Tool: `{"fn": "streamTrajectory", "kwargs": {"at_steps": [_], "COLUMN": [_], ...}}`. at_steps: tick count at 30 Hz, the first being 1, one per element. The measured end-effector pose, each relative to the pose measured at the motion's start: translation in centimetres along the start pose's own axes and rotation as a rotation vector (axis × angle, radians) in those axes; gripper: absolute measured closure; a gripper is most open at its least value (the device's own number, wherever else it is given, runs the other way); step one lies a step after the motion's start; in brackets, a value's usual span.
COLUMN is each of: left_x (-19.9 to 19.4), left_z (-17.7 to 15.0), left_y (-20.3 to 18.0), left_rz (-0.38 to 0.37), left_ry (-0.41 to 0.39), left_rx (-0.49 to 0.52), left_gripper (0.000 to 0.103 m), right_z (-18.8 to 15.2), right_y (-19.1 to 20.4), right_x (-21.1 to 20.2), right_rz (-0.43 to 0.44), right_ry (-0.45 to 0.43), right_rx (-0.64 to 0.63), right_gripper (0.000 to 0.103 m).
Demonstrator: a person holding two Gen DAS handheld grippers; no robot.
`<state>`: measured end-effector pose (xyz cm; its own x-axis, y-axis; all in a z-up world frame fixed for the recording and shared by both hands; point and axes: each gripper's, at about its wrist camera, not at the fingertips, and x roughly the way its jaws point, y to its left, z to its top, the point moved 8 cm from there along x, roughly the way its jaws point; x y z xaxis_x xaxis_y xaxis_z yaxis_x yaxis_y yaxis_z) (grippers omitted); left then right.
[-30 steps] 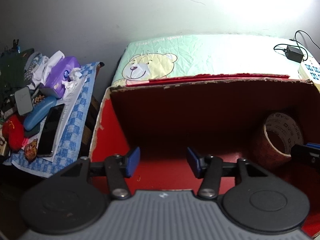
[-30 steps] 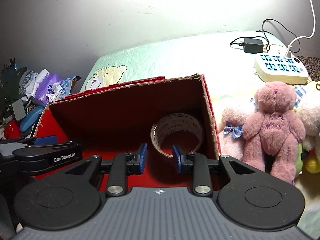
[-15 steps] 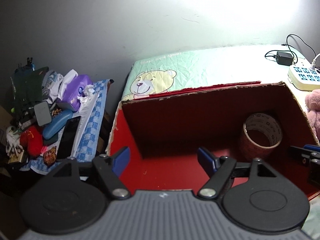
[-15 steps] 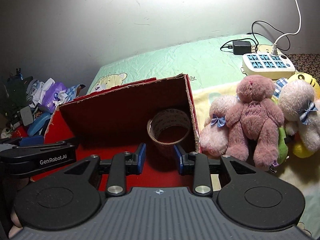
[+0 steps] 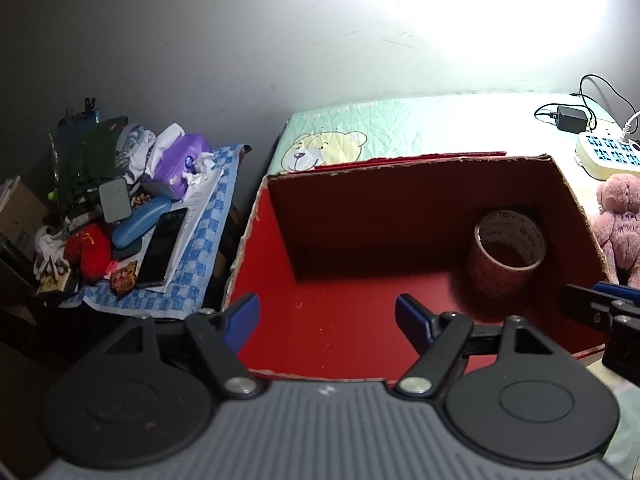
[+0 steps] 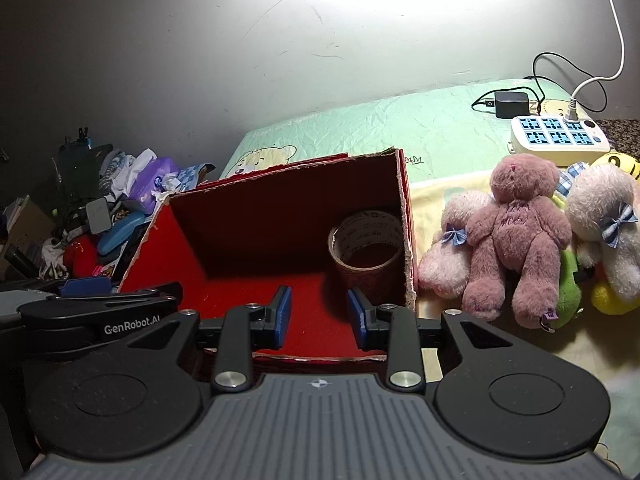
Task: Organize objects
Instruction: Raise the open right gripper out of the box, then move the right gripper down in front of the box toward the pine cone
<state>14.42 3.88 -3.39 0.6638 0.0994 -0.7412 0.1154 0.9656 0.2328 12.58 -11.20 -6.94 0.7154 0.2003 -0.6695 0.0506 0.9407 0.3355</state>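
Note:
A red cardboard box (image 5: pixel 276 280) (image 6: pixel 160 236) lies open on the bed. A brown tape roll (image 5: pixel 508 256) (image 6: pixel 366 248) stands in its right back corner. My left gripper (image 5: pixel 326 322) is open wide and empty over the box's front left. My right gripper (image 6: pixel 319 316) is open and empty at the box's front edge, just in front of the roll. A dusky pink teddy bear (image 6: pixel 516 232) (image 5: pixel 618 216) sits right of the box with a pale pink plush (image 6: pixel 448 248) and a cream plush (image 6: pixel 604 224).
A white power strip (image 6: pixel 560 140) (image 5: pixel 608 154) with a black adapter (image 6: pixel 512 104) lies at the back right of the green bear-print sheet (image 6: pixel 400 132). A cluttered side table (image 5: pixel 188 248) with a phone, glasses case and tissues stands left.
Both grippers have pulled back and up from the box. The left jaws opened wider. The right jaws opened a little, and the plush toys came fully into view.

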Motion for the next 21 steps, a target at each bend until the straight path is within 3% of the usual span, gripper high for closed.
{"fn": "streamTrajectory", "kwargs": {"at_steps": [21], "left_x": [-3.5], "left_z": [-3.4], "left_y": [-3.0], "left_rz": [0.064], "left_ry": [0.049], "left_rx": [-0.071], "left_gripper": [0.019], "right_z": [-2.7], "right_y": [-2.0], "right_x": [-2.2], "right_rz": [0.140], "right_ry": [0.077], "right_rx": [-0.035], "right_gripper": [0.070]}}
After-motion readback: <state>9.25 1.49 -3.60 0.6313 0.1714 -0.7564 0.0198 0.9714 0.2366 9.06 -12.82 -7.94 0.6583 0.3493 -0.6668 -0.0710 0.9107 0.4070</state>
